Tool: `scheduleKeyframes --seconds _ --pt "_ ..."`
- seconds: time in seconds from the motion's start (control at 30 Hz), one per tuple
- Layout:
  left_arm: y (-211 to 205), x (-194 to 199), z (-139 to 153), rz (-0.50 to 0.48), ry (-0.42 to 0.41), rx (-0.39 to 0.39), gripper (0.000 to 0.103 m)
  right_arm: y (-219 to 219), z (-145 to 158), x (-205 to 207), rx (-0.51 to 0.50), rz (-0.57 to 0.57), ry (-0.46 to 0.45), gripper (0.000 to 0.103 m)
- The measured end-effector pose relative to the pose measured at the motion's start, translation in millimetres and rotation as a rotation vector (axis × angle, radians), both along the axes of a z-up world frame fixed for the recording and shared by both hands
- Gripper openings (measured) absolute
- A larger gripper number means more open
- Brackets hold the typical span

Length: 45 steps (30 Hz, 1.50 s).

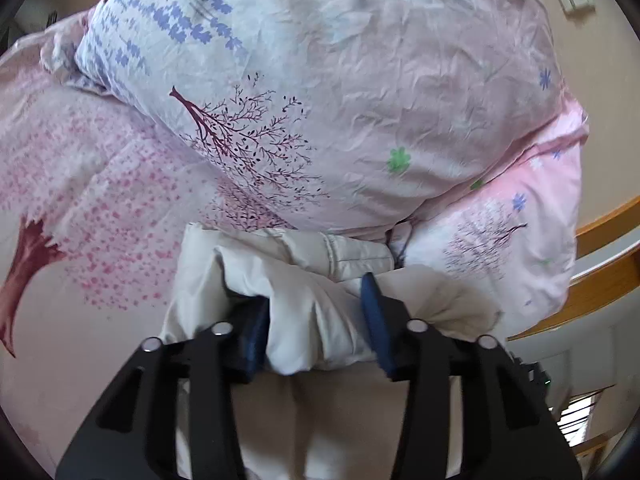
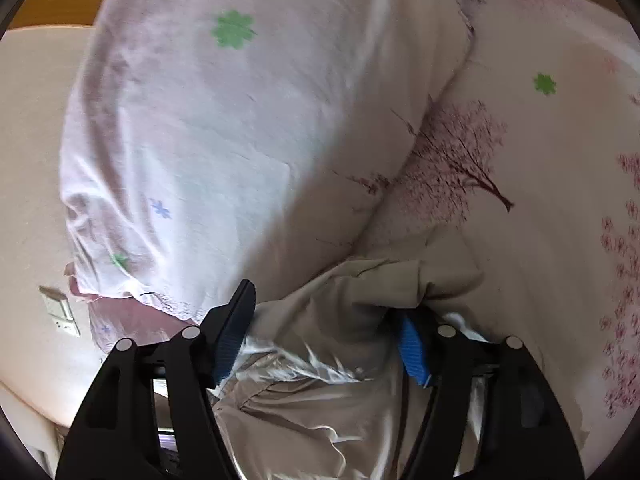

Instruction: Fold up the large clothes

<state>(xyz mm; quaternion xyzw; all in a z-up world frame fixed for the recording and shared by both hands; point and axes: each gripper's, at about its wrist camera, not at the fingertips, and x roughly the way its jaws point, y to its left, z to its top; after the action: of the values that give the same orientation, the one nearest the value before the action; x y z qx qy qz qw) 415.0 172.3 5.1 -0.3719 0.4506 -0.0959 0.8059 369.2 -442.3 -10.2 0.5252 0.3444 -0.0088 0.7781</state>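
Left claw: clamped on a thick bunch of the cream padded garment, blue-lined fingers pressing in from both sides with cloth bulging between them.
Right claw: also gripping the same pale garment, here looking beige with a shiny silvery lining; its blue pads sit against the gathered fabric, the left pad partly clear of it.
Garment position: bunched and lifted at both claws, its folds hanging down below the fingers; its far edge lies against the foot of the rolled quilt. How much of it rests on the bed I cannot tell.
Quilt: a big rolled bundle just beyond the claws, pale pink-white, printed with dark branching trees, lavender sprigs, and small green and blue flowers.
Bed sheet: spread under the quilt and garment, pink blossom trees with dark red trunks.
Bed frame: wooden rails curving past the right edge of the left wrist view.
Wall: plain beige, carrying a switch plate low on the left of the right wrist view.
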Motion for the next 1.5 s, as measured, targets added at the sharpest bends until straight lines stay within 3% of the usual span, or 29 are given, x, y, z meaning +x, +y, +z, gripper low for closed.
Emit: scheduleKeyframes --seconds 0.1,0.17,0.27,0.37,0.4,0.47,0.53,0.6,0.7,0.8,0.9,1.03,1.17,1.27,1.33,1.43,1.5 --pt "12.9 -4.0 6.7 0.021 -0.03 -0.079 0.074 -1.0 9.7 -8.9 -0.041 0.011 -0.037 0.068" --pt "21.9 -10.0 17.4 0.042 -0.076 -0.075 0.085 -1.7 21.5 -17.4 -0.094 0.017 -0.07 0.068" --pt "35.0 -21.5 40.2 0.065 -0.146 -0.004 0.088 -4.9 41.6 -28.2 -0.18 -0.029 -0.106 0.069" --pt "25.7 -34.5 61.0 0.009 -0.203 0.109 0.088 6.0 71.4 -41.4 -0.403 -0.071 -0.154 0.071" --pt "10.5 -40.3 68.2 -0.05 -0.237 0.163 0.088 22.3 79.6 -40.1 -0.494 -0.006 -0.176 0.07" --pt "-30.3 -52.7 76.5 -0.206 -0.294 0.241 0.087 75.3 88.0 -35.3 -0.672 0.219 -0.217 0.056" --pt "-68.2 -67.0 77.1 -0.344 -0.326 0.301 0.087 122.2 84.7 -33.8 -0.791 0.408 -0.224 0.032" --pt "-98.7 -79.0 71.3 -0.442 -0.347 0.371 0.087 164.1 76.6 -37.2 -0.93 0.546 -0.215 0.028" --pt "-126.5 -79.3 54.7 -0.489 -0.315 0.523 0.086 190.8 57.8 -28.6 -1.061 0.619 -0.148 0.026" --pt "-131.4 -55.2 36.9 -0.465 -0.216 0.55 0.077 191.7 32.1 -1.2 -1.064 0.642 0.003 0.024" --pt "-130.7 -30.7 29.6 -0.43 -0.149 0.56 0.075 190.7 8.1 31.9 -1.047 0.674 0.156 0.024" --pt "-136.7 -5.0 28.3 -0.389 -0.095 0.646 0.068 192.6 -9.0 71.4 -1.051 0.704 0.306 0.023" --pt "-135.2 15.1 22.5 -0.362 -0.014 0.663 0.067 194.8 -22.5 95.5 -1.042 0.714 0.393 0.023" --pt "-126.4 6.5 28.7 -0.357 -0.029 0.612 0.066 200.7 -16.7 93.2 -1.082 0.714 0.365 0.023" --pt "-109.0 -9.0 37.9 -0.36 -0.075 0.544 0.066 194.1 -0.6 73.9 -1.05 0.697 0.277 0.023" --pt "-89.3 -24.9 46.8 -0.348 -0.104 0.549 0.073 159.0 29.3 43.1 -0.961 0.601 0.152 0.023" --pt "-75.1 -25.6 47.5 -0.327 -0.102 0.578 0.073 129.0 40.3 30.3 -0.928 0.505 0.128 0.023"
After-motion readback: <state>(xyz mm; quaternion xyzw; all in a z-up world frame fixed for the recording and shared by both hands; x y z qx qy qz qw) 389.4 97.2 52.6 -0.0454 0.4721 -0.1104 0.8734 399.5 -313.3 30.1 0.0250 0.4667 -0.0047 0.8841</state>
